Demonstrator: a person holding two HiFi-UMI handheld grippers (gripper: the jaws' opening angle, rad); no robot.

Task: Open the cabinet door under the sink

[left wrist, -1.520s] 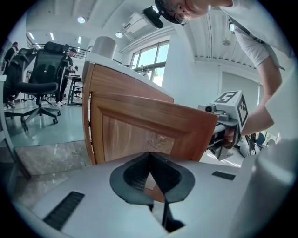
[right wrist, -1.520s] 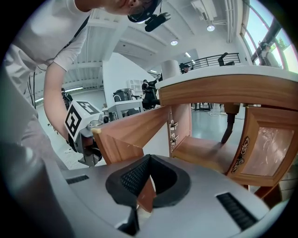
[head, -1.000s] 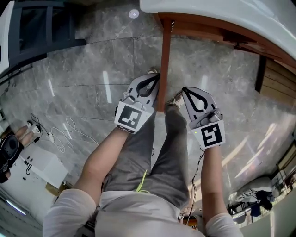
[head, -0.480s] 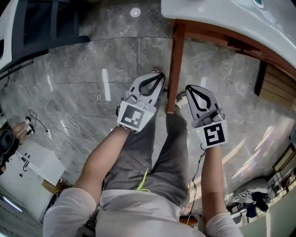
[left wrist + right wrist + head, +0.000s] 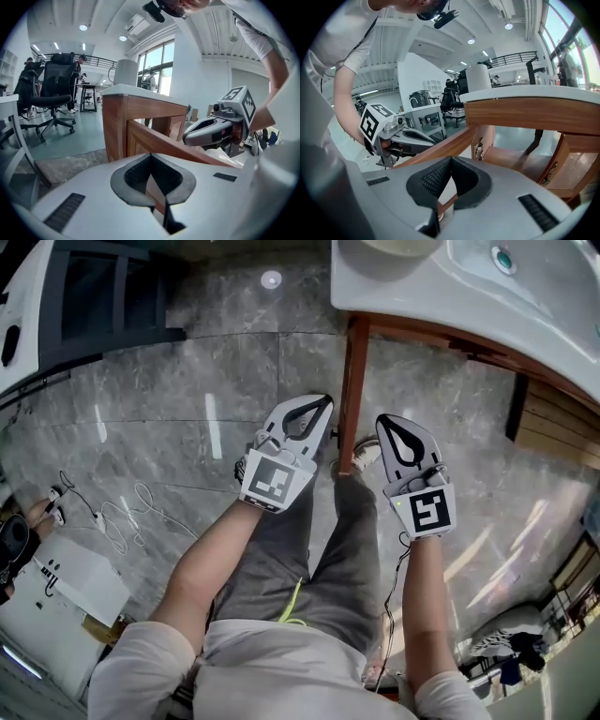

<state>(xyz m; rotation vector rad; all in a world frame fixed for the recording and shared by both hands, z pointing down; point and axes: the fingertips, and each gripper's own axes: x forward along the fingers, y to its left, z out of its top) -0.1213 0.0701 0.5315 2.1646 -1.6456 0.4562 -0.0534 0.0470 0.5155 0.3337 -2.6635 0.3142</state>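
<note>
The wooden cabinet door (image 5: 352, 390) under the white sink top (image 5: 422, 296) stands swung out, and I see it edge-on between my two grippers. My left gripper (image 5: 326, 399) hovers just left of the door edge, shut, with nothing between its pads. My right gripper (image 5: 382, 418) hovers just right of it, also shut and empty. In the left gripper view the door's top edge (image 5: 159, 143) runs behind the closed jaws (image 5: 151, 154). In the right gripper view the door (image 5: 440, 147) passes behind the closed jaws (image 5: 451, 158), and the open cabinet's inside (image 5: 520, 161) lies beyond.
The floor is grey marble. Loose cables (image 5: 122, 512) and a white box (image 5: 66, 582) lie at the left. A dark frame (image 5: 94, 296) stands at the top left. An office chair (image 5: 51, 93) is farther off. The person's legs and feet are below the grippers.
Both grippers have risen a little on either side of the door edge, jaws still shut. More of the sink top has come into the head view.
</note>
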